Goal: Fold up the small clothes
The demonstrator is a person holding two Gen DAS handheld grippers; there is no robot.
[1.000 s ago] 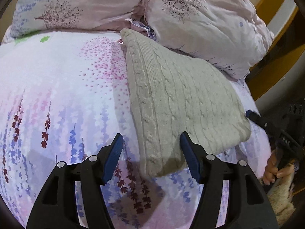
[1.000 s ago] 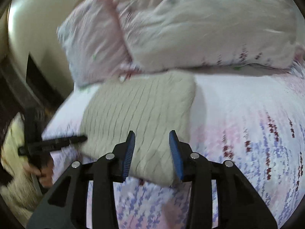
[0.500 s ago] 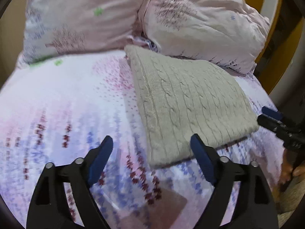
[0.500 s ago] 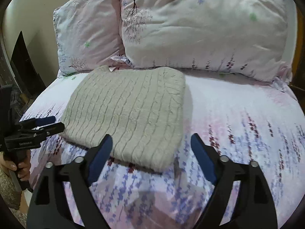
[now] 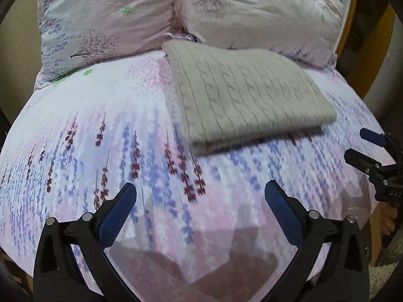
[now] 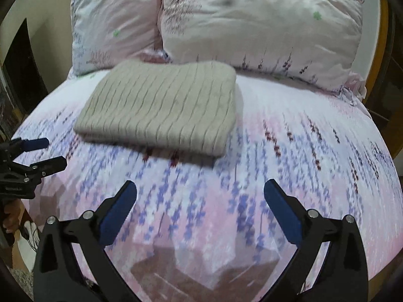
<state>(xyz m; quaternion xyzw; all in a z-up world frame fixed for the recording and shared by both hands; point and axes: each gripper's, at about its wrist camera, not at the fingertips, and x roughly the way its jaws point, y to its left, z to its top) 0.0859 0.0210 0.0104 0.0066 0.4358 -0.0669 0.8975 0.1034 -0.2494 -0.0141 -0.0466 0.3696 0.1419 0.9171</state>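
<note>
A beige cable-knit sweater [image 5: 246, 95] lies folded into a flat rectangle on the flowered bedsheet [image 5: 100, 130], close to the pillows. It also shows in the right wrist view as the same folded sweater [image 6: 163, 105]. My left gripper [image 5: 200, 196] hangs over bare sheet, well short of the sweater, its jaws opening wide with nothing between them. My right gripper [image 6: 200, 196] is likewise back from the sweater, jaws opening, empty. Each gripper appears at the edge of the other's view: the right gripper [image 5: 365, 146] and the left gripper [image 6: 45, 153].
Two pink flowered pillows [image 5: 105, 17] [image 6: 264, 30] lean at the head of the bed behind the sweater. A wooden bed frame [image 5: 372, 40] runs along the right. Dark furniture [image 6: 22, 63] stands left of the bed. A hand [image 6: 11, 216] holds the left gripper's handle.
Both grippers have let go of the sweater, spread their jaws wide and drawn back from it toward the bed's near edge. The sweater stays folded on the sheet.
</note>
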